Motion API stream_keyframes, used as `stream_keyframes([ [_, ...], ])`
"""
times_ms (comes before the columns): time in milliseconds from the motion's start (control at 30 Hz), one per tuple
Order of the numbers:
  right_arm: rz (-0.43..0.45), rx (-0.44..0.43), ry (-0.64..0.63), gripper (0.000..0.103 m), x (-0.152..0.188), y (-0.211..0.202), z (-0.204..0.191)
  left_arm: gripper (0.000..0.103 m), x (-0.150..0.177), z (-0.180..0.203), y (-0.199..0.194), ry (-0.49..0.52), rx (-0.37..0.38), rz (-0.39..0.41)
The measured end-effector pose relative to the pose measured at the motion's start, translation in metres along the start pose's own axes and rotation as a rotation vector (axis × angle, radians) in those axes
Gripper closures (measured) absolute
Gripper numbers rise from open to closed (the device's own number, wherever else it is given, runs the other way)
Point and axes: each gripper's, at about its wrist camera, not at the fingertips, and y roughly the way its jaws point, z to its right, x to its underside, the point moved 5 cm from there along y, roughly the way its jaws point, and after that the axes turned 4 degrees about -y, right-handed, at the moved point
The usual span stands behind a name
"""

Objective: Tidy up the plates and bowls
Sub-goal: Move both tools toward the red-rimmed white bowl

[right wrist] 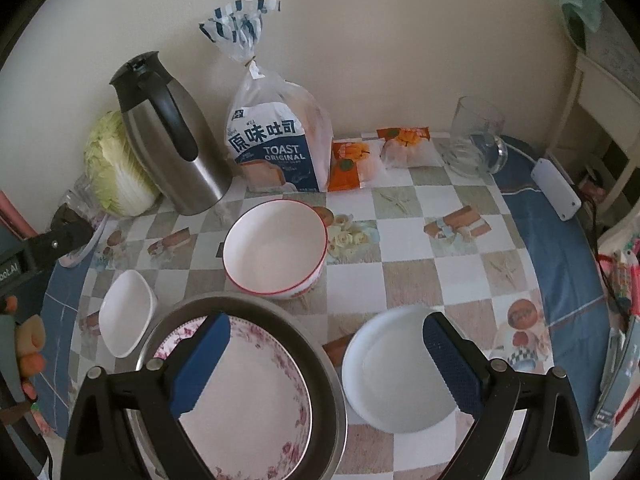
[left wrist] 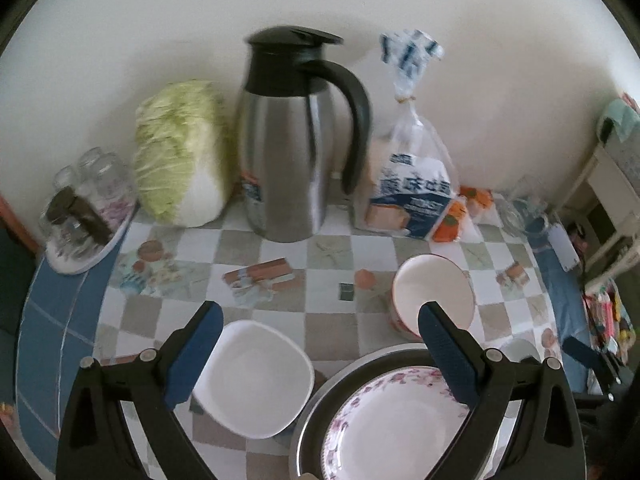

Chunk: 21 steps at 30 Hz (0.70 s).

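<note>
A pink-flowered plate (left wrist: pixel 396 424) (right wrist: pixel 248 396) lies inside a dark-rimmed metal dish (left wrist: pixel 360 368) (right wrist: pixel 320 360) at the table's near edge. A white square dish (left wrist: pixel 256 376) (right wrist: pixel 126 312) sits to its left. A red-rimmed white bowl (left wrist: pixel 434 290) (right wrist: pixel 276 248) stands behind it. A round white plate (right wrist: pixel 396 376) lies to its right. My left gripper (left wrist: pixel 320 340) is open and empty, above the gap between square dish and metal dish. My right gripper (right wrist: pixel 326 354) is open and empty, above the gap between metal dish and round plate.
At the back by the wall stand a cabbage (left wrist: pixel 180 152) (right wrist: pixel 112 168), a steel thermos jug (left wrist: pixel 292 136) (right wrist: pixel 168 132), a toast bag (left wrist: pixel 412 176) (right wrist: pixel 276 136), orange snack packets (right wrist: pixel 376 152) and a glass pitcher (right wrist: pixel 476 136). Upturned glasses (left wrist: pixel 88 196) stand far left.
</note>
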Motion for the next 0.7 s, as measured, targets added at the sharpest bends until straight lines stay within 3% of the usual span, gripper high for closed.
stream_keyframes([
  [133,-0.015,-0.016,0.020,0.004,-0.011,0.010,0.007,0.005,-0.008,0.012,0.010,0.058,-0.012,-0.021],
  [333,-0.019,-0.019,0.040,0.004,-0.028,0.028,0.019,0.005,-0.023,0.022,0.026,0.056,0.022,-0.029],
  [500,-0.036,0.002,0.028,0.004,-0.035,0.048,0.022,0.005,-0.017,0.029,0.057,0.033,0.014,-0.095],
  [700,-0.062,0.005,-0.019,0.004,-0.040,0.072,0.015,0.005,-0.015,0.045,0.084,0.077,-0.007,-0.121],
])
